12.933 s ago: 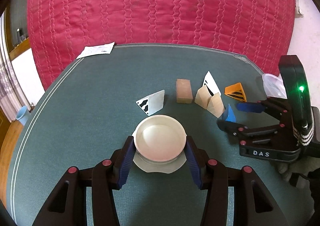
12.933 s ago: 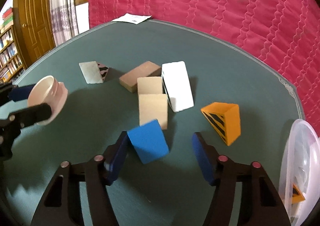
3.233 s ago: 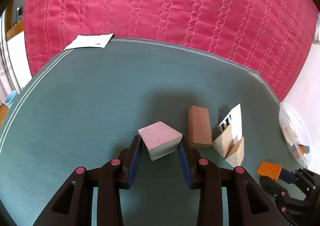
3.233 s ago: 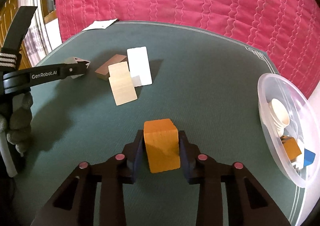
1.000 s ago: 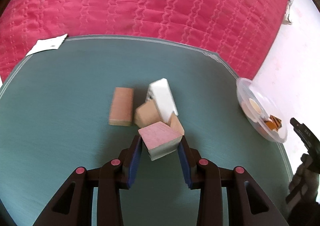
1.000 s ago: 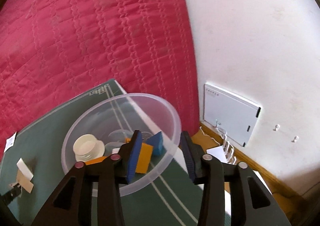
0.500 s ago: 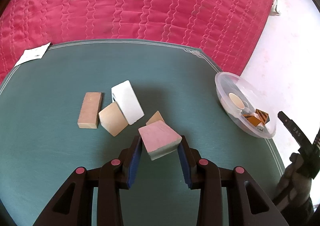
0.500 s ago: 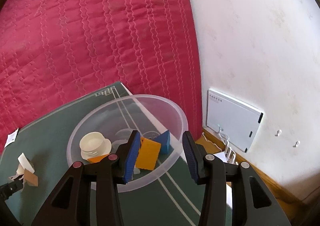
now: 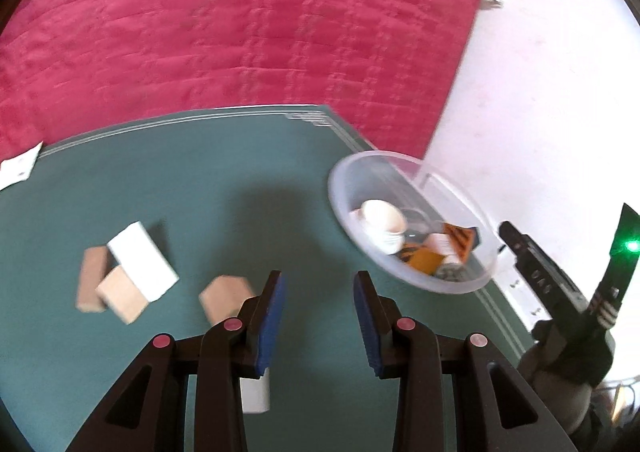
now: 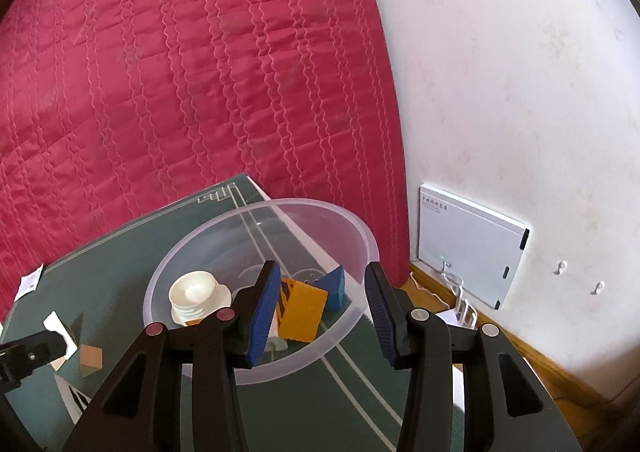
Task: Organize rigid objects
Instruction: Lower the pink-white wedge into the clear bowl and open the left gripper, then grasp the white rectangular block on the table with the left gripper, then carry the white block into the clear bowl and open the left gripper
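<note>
Here, left gripper (image 9: 318,280) jaws apart, empty, pale block (image 9: 256,396) seemingly under them; right gripper (image 10: 320,272) jaws apart above bowl (image 10: 362,238).

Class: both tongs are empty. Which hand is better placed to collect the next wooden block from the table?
Left. The left tongs hang beside the tan wooden block; the right tongs are over the plastic bowl, away from the blocks.

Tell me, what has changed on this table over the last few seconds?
The left tool swung toward the bowl and no longer grips its pale block, which now shows below its fingers, apparently dropped. The right tool let its orange block go into the bowl. The white block and the cup stayed put.
</note>
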`<action>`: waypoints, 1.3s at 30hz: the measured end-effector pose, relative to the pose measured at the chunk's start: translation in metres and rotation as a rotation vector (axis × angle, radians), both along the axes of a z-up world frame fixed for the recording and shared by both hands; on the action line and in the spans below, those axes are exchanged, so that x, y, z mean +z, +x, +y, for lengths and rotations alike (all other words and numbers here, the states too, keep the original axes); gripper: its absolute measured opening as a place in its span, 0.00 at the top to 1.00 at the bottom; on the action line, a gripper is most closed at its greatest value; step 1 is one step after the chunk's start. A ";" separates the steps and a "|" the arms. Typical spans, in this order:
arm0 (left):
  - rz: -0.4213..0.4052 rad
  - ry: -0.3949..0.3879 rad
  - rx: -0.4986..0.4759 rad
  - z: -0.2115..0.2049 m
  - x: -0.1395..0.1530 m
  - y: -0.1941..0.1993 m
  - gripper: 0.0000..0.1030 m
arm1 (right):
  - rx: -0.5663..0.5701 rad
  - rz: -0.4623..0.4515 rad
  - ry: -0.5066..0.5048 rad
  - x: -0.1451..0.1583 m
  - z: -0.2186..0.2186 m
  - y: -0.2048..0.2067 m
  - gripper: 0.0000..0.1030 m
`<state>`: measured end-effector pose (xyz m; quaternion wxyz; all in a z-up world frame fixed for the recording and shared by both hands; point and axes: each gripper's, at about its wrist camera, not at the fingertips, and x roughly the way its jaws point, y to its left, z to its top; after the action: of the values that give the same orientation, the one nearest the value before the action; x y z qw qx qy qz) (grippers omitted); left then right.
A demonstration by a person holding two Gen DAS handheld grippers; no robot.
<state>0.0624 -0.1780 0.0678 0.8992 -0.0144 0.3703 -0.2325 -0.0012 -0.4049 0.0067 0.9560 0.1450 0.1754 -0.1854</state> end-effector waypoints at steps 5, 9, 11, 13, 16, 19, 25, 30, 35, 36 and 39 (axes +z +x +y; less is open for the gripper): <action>-0.009 0.018 -0.032 -0.015 0.003 0.000 0.63 | 0.005 -0.003 0.007 0.000 -0.001 -0.001 0.56; -0.020 0.056 0.040 0.007 -0.002 -0.006 0.59 | 0.009 0.005 0.029 -0.001 -0.002 0.000 0.55; -0.007 0.074 0.076 0.021 -0.009 -0.009 0.58 | 0.011 0.006 0.034 -0.001 -0.002 0.001 0.54; 0.032 0.081 0.114 0.038 -0.021 -0.014 0.57 | 0.011 0.006 0.030 -0.001 -0.002 0.001 0.54; 0.087 0.082 0.151 0.053 -0.035 -0.018 0.54 | 0.010 0.006 0.029 -0.001 -0.002 0.002 0.54; 0.118 0.083 0.159 0.057 -0.044 -0.018 0.53 | 0.011 0.007 0.030 -0.001 -0.002 0.002 0.54; 0.120 0.098 0.123 0.041 -0.050 -0.016 0.52 | 0.012 0.007 0.029 -0.001 -0.002 0.001 0.54; 0.126 0.127 0.109 0.029 -0.055 -0.011 0.68 | 0.012 0.008 0.029 -0.001 -0.001 0.002 0.54; 0.100 0.122 0.078 0.015 -0.044 -0.008 0.68 | 0.012 0.008 0.029 -0.001 -0.002 0.002 0.54; 0.089 0.121 0.063 0.009 -0.041 -0.008 0.68 | 0.010 0.008 0.029 -0.001 -0.001 0.002 0.54; 0.052 0.117 0.008 -0.014 -0.028 -0.006 0.68 | 0.009 0.009 0.030 -0.001 -0.001 0.002 0.54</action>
<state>0.0565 -0.1918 0.0393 0.8895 0.0308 0.4065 -0.2062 0.0006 -0.4062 0.0057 0.9537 0.1579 0.1829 -0.1791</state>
